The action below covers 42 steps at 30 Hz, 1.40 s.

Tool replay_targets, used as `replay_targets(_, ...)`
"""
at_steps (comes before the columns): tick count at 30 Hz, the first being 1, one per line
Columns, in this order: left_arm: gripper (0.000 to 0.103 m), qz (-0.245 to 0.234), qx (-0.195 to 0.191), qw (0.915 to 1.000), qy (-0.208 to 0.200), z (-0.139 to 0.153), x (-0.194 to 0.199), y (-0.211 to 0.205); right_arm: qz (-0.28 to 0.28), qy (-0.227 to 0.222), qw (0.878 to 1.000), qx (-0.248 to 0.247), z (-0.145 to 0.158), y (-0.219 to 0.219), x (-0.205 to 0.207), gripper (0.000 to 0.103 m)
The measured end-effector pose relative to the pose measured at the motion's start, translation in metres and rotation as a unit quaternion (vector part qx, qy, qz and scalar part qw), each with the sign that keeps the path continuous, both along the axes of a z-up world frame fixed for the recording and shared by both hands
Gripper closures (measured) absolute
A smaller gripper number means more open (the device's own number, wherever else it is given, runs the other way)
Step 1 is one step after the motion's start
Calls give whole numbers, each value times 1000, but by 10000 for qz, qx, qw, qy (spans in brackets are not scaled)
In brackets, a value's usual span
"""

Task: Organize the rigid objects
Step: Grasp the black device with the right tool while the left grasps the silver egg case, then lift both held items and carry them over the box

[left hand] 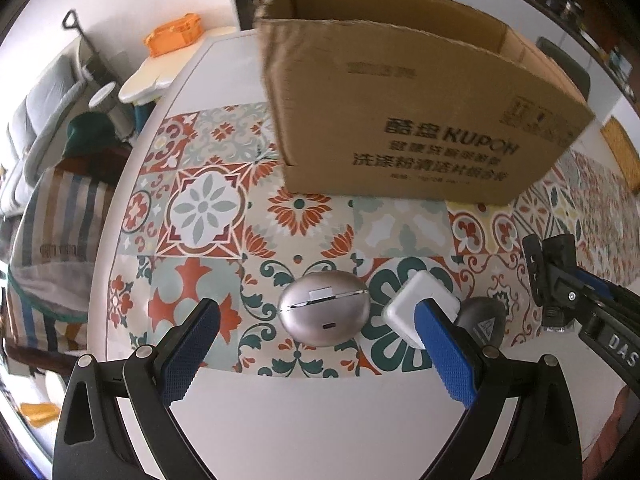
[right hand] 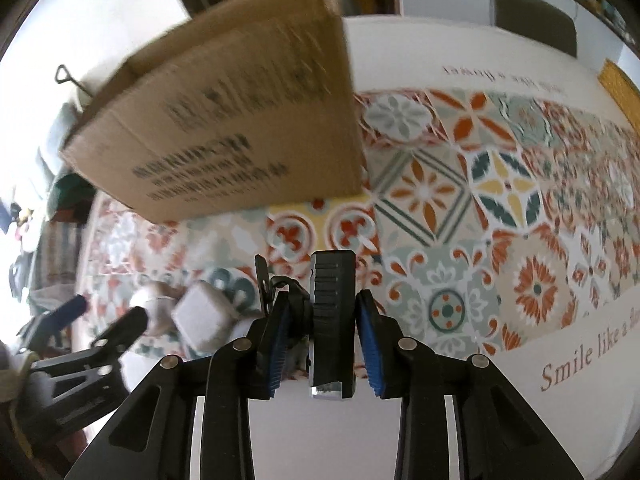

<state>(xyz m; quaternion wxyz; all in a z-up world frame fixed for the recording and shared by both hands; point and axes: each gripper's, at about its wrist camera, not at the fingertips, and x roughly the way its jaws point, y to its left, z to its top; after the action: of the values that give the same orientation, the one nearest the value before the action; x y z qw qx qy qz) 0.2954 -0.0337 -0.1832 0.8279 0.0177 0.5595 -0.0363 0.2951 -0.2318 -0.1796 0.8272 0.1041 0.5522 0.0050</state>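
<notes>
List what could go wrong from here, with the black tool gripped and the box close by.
1. The right hand-held gripper holds the black tool with its clip hanging out to one side; it could twist or slip on the way to the box.
2. The box wall is tall, so a low carry may knock it.
3. The open left hand-held gripper sits close around the silver case and white cube; closing could nudge the cube.
</notes>
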Motion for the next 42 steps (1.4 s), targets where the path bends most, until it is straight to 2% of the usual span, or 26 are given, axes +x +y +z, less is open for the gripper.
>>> replay_targets(6, 4, 156, -8, 9997, 175, -9, 5, 9, 472, -106, 9988, 118, 12, 12, 11, 70)
replay_targets(13, 10, 328, -143, 9984, 447, -28, 13, 12, 785, 37, 9967, 199, 0, 24, 22, 70)
replay_targets(17, 16, 433, -330, 9968, 592, -37, 21, 14, 790, 83, 9966, 240, -3, 25, 24, 70)
replay_targets(23, 18, 474, -345, 9959, 694, -49, 27, 9, 768, 150, 9966, 243, -10, 23, 29, 70)
replay_targets(31, 27, 579, -486, 9939, 801, -65, 33, 8, 785, 214, 9964, 249, -16, 26, 32, 70)
replay_targets(34, 37, 498, -464, 9950, 724, -66, 32, 7, 800, 221, 9962, 252, -17, 28, 32, 70)
replay_targets(42, 38, 411, -493, 9958, 650, -61, 30, 12, 791, 243, 9962, 282, -17, 29, 29, 70)
